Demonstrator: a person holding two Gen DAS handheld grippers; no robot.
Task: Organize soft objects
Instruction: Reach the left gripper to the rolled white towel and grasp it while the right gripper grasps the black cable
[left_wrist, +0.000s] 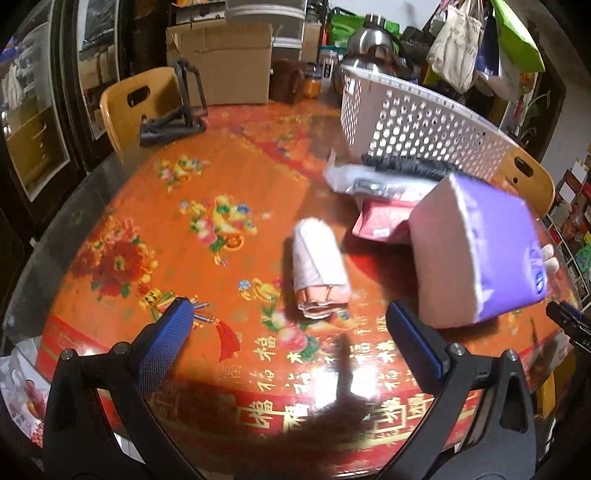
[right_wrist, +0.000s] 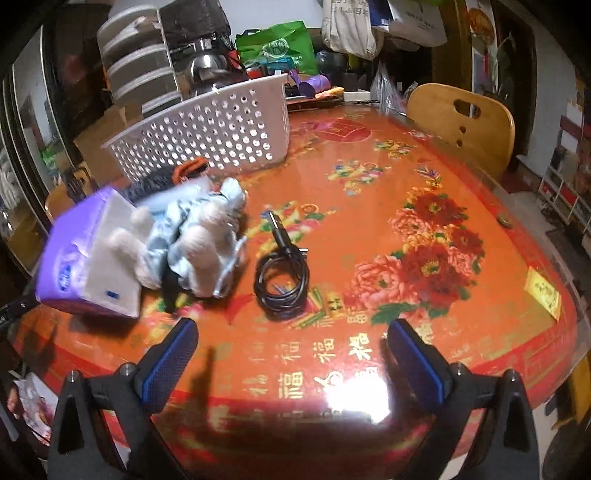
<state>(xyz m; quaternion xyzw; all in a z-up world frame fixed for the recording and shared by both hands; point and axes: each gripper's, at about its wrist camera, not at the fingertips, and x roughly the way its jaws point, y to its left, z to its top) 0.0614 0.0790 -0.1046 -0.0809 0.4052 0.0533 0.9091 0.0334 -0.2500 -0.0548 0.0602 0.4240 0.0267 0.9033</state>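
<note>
A white perforated basket (left_wrist: 413, 125) (right_wrist: 207, 133) stands at the back of the table. A purple tissue pack (left_wrist: 476, 251) (right_wrist: 88, 258) lies near the front. A rolled pink-white towel (left_wrist: 319, 267) lies ahead of my left gripper (left_wrist: 288, 332), which is open and empty. A plush toy in pale blue cloth (right_wrist: 195, 240) lies next to the tissue pack, ahead and left of my right gripper (right_wrist: 291, 350), also open and empty. A dark furry item (left_wrist: 406, 164) (right_wrist: 166, 177), a clear-wrapped packet (left_wrist: 376, 182) and a pink packet (left_wrist: 380, 221) lie before the basket.
A coiled black cable (right_wrist: 282, 273) lies on the red floral tablecloth (left_wrist: 207, 229) (right_wrist: 424, 229). Wooden chairs (left_wrist: 136, 107) (right_wrist: 461, 122) stand at the table. A black stand (left_wrist: 184, 114), cardboard boxes (left_wrist: 225, 70), a kettle (left_wrist: 369, 40) and bags crowd the back.
</note>
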